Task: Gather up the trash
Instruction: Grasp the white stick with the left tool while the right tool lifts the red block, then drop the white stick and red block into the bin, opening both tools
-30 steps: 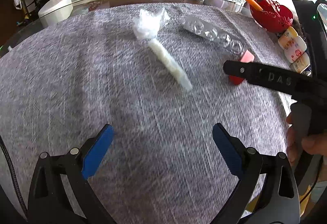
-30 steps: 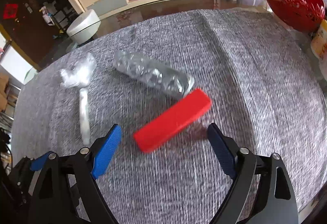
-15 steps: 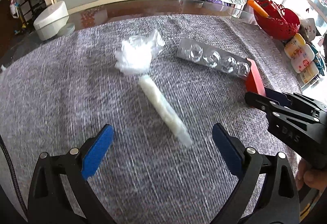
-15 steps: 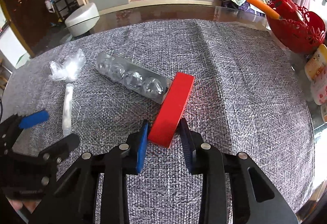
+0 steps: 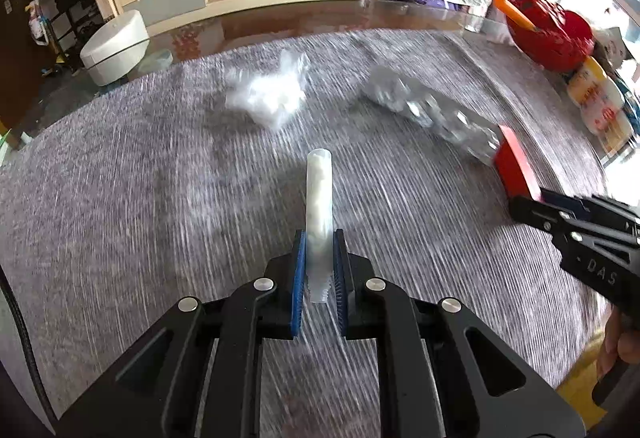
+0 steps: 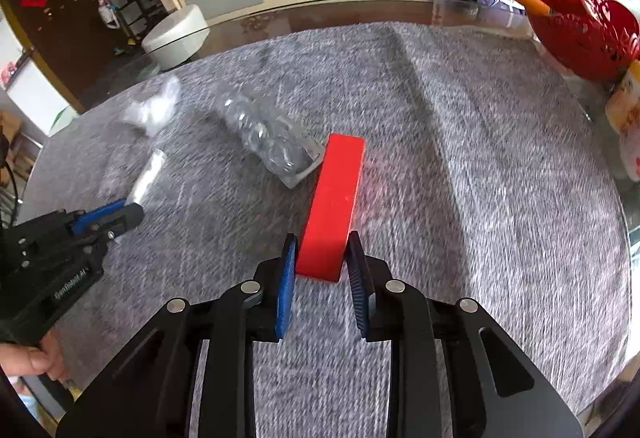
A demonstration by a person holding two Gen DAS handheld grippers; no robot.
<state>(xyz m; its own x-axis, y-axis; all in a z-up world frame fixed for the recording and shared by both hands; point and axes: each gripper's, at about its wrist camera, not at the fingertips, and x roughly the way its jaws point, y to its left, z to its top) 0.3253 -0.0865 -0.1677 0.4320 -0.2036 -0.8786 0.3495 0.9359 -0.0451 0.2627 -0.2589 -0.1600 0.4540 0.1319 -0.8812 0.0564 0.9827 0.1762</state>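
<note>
**Two pieces pinched at once, each held near one end, over the table with more trash beside them**

You work above the round table under a grey woven cloth (image 6: pixel 460 142), and the biggest risk sits in your right gripper (image 6: pixel 322 270): its jaws are closing on the near end of the flat red rectangular block (image 6: pixel 334 206), whose far end touches the clear plastic blister tray (image 6: pixel 272 142), so a lift could drag or flip that tray, or the long block could pivot out of the pads. Your left gripper (image 5: pixel 319 270) is closing on the lower part of the thin translucent white tube (image 5: pixel 319 194); squeeze harder and it could crush or slide free. The crumpled clear plastic wrapper (image 5: pixel 272 98) lies well clear on the cloth, untouched; it looks light enough to shift if brushed.
</note>
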